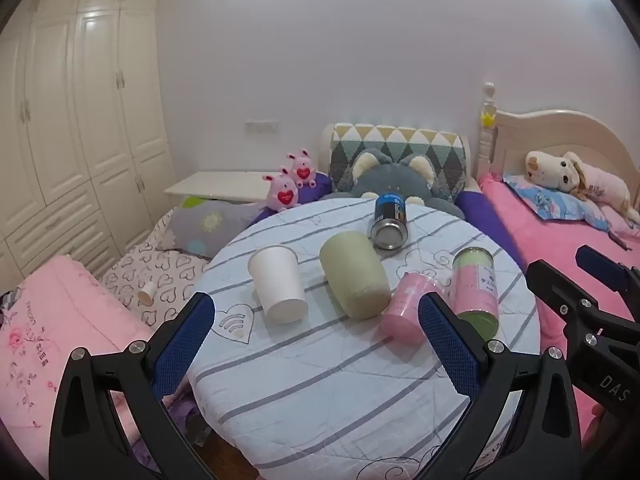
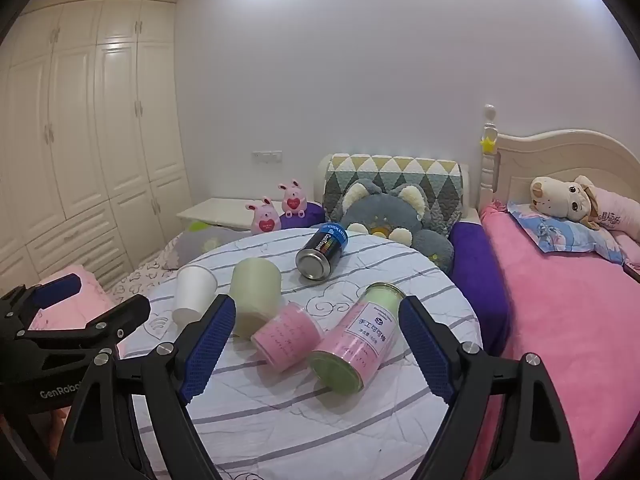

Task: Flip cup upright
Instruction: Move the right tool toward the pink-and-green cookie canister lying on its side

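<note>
On the round striped-cloth table [image 1: 320, 380] a white paper cup [image 1: 278, 289] lies tipped beside a pale green tumbler [image 1: 354, 274]. My left gripper [image 1: 316, 340] and right gripper [image 2: 316, 354] both hover spread, empty. I'd pinch the white cup mid-wall, gently, then rotate it upright.

Round table [image 1: 360, 392] — five cups [image 1: 354, 274] lying toppled.

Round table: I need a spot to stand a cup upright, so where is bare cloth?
The near half of the round table, in front of the white cup, green cup and pink cup, is bare. Mid-table is crowded; the pink-labelled can sits right.
</note>
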`<state>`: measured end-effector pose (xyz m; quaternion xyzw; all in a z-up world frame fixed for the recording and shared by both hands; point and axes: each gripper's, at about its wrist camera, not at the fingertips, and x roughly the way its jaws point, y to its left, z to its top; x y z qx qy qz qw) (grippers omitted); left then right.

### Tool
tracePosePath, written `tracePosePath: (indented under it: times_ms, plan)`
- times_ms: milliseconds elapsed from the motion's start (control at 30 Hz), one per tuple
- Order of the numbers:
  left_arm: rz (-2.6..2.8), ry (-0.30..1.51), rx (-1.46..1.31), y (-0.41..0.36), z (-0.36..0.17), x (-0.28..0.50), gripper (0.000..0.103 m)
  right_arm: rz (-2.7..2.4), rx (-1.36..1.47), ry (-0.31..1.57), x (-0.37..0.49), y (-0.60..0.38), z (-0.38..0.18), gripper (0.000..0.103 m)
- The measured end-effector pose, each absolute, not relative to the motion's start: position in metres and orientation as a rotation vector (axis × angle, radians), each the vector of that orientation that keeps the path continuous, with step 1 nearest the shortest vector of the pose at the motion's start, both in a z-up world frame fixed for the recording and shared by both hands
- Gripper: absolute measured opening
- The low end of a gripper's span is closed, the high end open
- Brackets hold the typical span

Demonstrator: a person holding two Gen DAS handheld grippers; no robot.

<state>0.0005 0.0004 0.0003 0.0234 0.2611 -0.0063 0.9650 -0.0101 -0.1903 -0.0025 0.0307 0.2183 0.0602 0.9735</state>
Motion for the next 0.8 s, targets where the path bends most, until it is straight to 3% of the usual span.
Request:
tracePosePath:
  times_ms: [800]
  plan:
    - [-0.009, 0.466, 0.058, -0.001, 0.019, -0.020, 0.103, 0.111, 0.080, 0.421, -0.022, -0.186, 0.013, 0.085]
